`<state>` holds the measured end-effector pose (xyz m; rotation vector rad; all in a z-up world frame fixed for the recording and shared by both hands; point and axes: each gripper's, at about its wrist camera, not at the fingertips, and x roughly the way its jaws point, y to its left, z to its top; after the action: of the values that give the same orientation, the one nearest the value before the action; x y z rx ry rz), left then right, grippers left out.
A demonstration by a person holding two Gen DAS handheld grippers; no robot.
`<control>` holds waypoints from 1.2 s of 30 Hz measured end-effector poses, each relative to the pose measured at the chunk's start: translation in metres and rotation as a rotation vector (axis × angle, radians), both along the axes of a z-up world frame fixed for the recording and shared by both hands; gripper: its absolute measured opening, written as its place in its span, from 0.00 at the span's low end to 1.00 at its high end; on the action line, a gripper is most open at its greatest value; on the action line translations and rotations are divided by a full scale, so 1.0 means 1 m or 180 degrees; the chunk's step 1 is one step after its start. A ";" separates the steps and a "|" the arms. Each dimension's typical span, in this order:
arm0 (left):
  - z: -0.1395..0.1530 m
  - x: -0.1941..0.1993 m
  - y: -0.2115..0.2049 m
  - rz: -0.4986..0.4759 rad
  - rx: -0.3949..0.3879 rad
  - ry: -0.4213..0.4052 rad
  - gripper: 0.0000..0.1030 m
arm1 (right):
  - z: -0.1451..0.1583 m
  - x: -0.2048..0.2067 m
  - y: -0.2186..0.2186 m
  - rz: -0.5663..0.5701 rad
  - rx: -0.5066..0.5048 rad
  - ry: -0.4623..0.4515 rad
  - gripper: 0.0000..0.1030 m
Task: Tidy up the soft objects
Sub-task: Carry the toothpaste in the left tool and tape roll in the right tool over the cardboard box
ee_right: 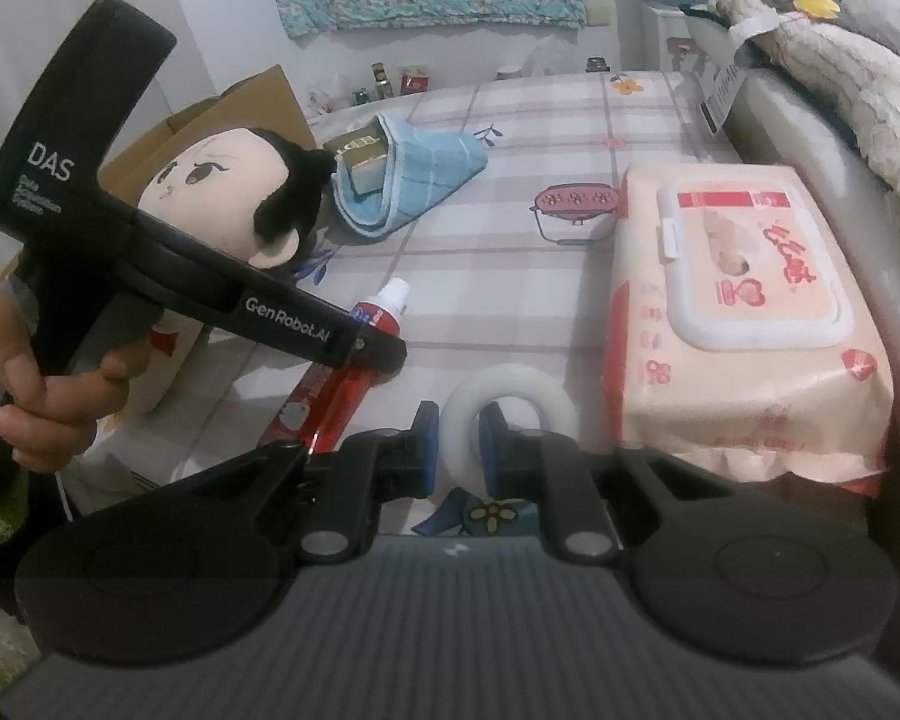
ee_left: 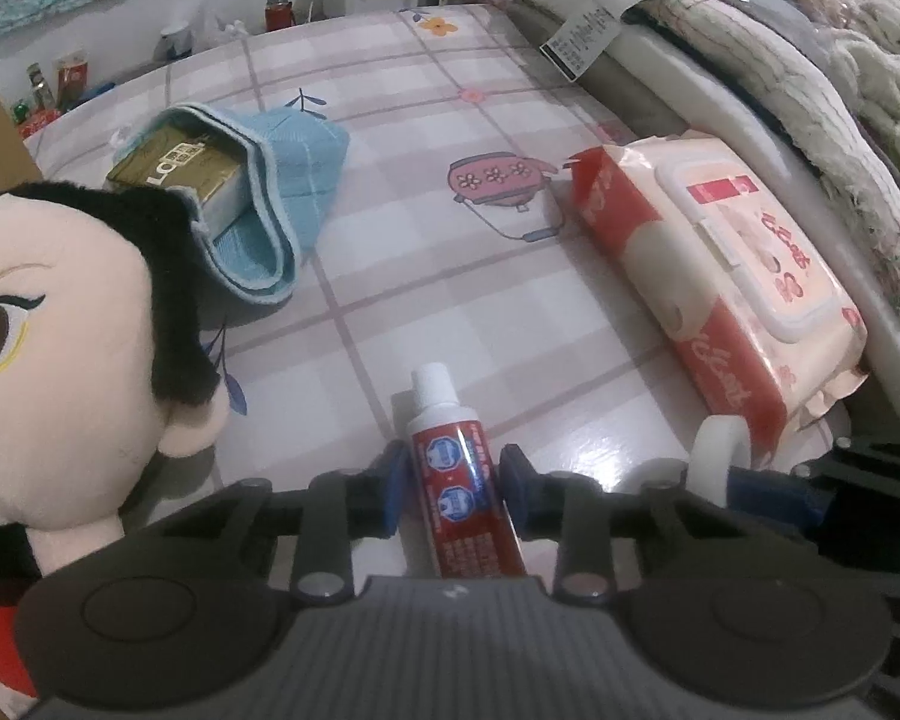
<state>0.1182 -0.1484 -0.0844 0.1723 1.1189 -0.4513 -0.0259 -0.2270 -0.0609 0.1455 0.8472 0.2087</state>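
"DAS" and "GenRobot.AI" on the left tongs (ee_right: pixel 384 354); "LO" on gold box (ee_left: pixel 174 177).

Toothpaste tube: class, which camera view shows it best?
The left wrist view: the toothpaste tube lies central, white cap and label clear. In the right wrist view the left tool covers its middle.

Both handheld grippers share one build: a ribbed grey housing flanked by two round black discs, with black link arms pinned by silver rivets and ending in blue finger pads. The left gripper (ee_left: pixel 453 477) shows these pads at the tips of its fingers, as does the right gripper (ee_right: pixel 457 441). Seen from the side, the left gripper's black body carries white lettering, "DAS" and "GenRobot.AI". A bare hand (ee_right: pixel 42 384) wraps its black handle.
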 end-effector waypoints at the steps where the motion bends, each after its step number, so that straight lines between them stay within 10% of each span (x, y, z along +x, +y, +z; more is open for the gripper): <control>1: 0.000 0.000 0.000 0.0002 -0.0010 -0.0006 0.31 | -0.001 0.000 0.000 -0.0002 0.0004 0.0003 0.13; 24: 0.106 -0.057 0.041 0.0176 -0.0979 -0.1162 0.25 | 0.074 -0.008 0.020 -0.0044 -0.0115 -0.0661 0.13; 36: 0.205 -0.094 0.132 0.0726 -0.1284 -0.1866 0.25 | 0.142 0.002 0.057 0.0261 -0.0077 -0.1147 0.13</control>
<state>0.0244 -0.0165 0.1202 -0.1709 0.4504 -0.3786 -0.0240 -0.1697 0.0808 0.0477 0.4972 0.2918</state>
